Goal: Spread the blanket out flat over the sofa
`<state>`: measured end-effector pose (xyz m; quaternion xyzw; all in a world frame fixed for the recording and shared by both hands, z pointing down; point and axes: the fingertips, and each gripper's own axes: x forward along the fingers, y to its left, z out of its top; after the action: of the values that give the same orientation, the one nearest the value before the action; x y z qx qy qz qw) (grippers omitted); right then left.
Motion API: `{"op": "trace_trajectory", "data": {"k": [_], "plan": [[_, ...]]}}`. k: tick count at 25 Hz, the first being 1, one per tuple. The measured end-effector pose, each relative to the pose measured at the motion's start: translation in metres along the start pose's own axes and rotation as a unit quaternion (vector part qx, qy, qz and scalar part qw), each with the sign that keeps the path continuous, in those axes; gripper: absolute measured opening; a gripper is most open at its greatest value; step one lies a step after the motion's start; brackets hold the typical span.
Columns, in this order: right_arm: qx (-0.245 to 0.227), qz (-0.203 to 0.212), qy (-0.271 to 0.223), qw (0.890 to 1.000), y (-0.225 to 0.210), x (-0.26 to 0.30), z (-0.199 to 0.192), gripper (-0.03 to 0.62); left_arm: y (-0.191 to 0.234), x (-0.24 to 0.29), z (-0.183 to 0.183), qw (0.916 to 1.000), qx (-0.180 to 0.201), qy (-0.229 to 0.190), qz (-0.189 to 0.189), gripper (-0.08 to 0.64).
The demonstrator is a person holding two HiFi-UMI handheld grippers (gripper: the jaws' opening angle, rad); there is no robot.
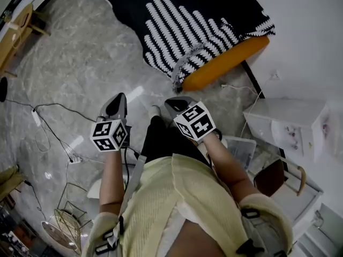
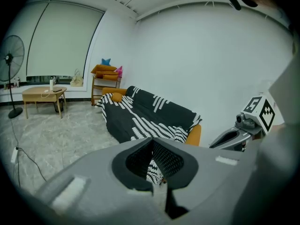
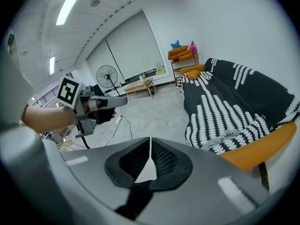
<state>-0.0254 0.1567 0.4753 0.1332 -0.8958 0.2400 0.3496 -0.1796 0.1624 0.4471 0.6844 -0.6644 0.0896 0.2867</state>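
The black blanket (image 1: 187, 20) with white stripes lies draped over the orange sofa (image 1: 225, 63), and its fringed edge hangs at the sofa's near end. Both grippers hover above the floor, short of the sofa and not touching the blanket. My left gripper (image 1: 120, 99) is shut with nothing in it, its tips meeting in the left gripper view (image 2: 151, 142). My right gripper (image 1: 172, 103) is shut and empty as well (image 3: 150, 142). The blanket (image 2: 150, 111) covers the sofa's seat and back, with orange showing at the near end (image 3: 262, 146).
A white cabinet (image 1: 289, 122) and a brown chair (image 1: 278, 178) stand at the right by the wall. Cables and a power strip (image 1: 75, 158) lie on the marble floor at the left. A wooden table (image 2: 44, 95), a fan (image 2: 11, 55) and a shelf (image 2: 105, 78) stand beyond the sofa.
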Motion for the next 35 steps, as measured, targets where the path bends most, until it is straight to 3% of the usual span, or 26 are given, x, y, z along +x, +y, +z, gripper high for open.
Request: {"op": "trace_trajectory", "data": {"k": [15, 27, 35], "plan": [[0.014, -0.061, -0.095, 0.994, -0.027, -0.060, 0.063, 0.006, -0.019, -0.021, 0.061, 0.9992, 0.000, -0.033, -0.023, 0.002], [-0.007, -0.092, -0.177, 0.980, -0.027, -0.111, 0.109, 0.006, -0.041, -0.035, 0.108, 0.9965, 0.025, -0.065, -0.045, 0.002], [-0.010, -0.120, -0.209, 0.970, -0.035, -0.134, 0.126, 0.005, -0.044, -0.042, 0.131, 0.9947, 0.016, -0.088, -0.052, 0.001]]}}
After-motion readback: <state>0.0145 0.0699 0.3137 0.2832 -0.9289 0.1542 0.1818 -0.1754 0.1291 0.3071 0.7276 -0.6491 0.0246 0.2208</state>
